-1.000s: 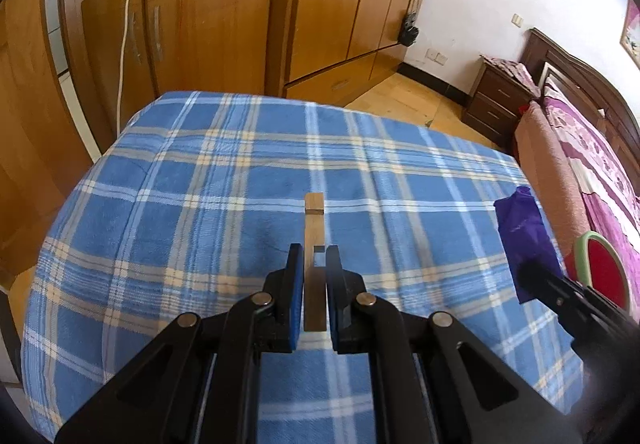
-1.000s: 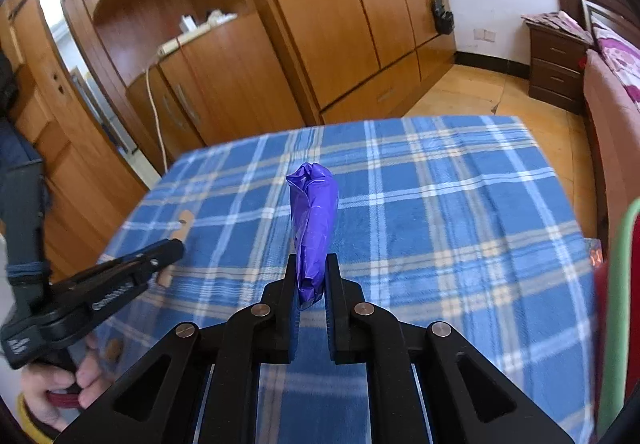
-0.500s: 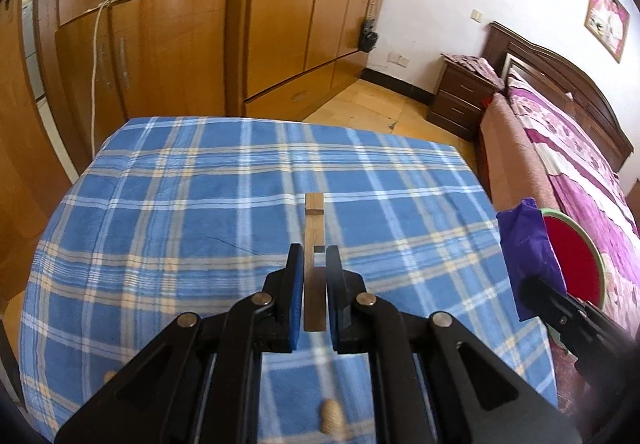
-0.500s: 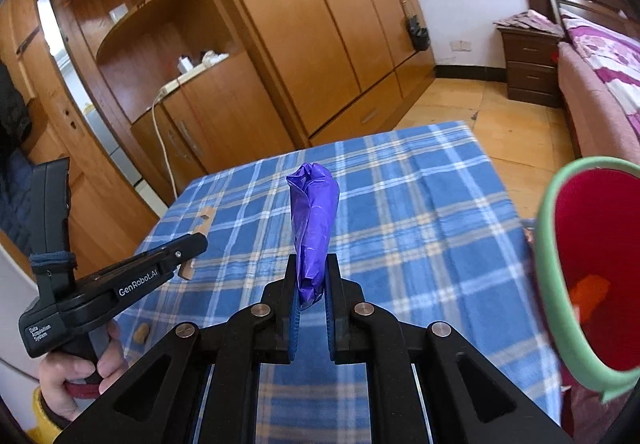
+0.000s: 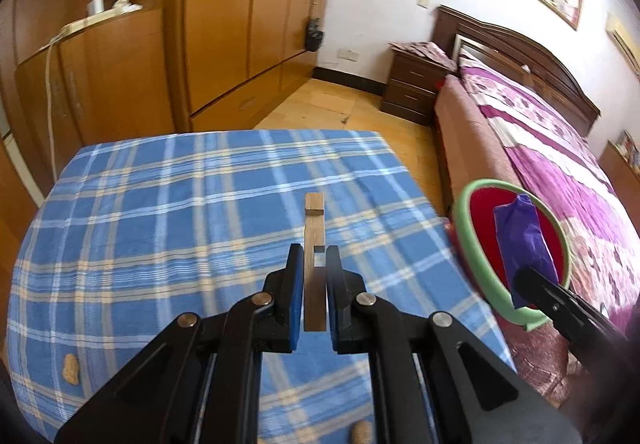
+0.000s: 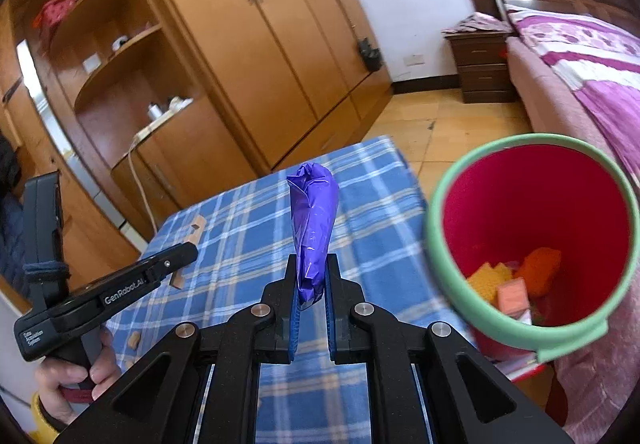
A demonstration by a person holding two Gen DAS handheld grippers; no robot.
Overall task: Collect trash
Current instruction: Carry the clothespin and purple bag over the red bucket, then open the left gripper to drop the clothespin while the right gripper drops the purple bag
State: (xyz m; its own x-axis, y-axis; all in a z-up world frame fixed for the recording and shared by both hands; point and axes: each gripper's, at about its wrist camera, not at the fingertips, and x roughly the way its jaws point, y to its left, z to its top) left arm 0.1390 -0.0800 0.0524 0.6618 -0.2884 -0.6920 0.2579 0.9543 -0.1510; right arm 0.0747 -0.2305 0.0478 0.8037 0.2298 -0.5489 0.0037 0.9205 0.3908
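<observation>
Left gripper clamps a wooden strip above the plaid table. We see two peanuts near the table's left edge only in the left view. Right gripper pinches a purple wrapper; only its view shows scraps inside the red bin.

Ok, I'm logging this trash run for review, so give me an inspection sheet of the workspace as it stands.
Surface: blue plaid cloth over the table.
Job's things: wooden strip; purple wrapper; red bin, green-rimmed, scraps inside.
Clutter: peanuts on the cloth.
Grippers: left gripper shut on the strip; right gripper shut on the wrapper.
Cables: white cord down the cabinet.
Surroundings: wardrobes, bed, nightstand.
</observation>
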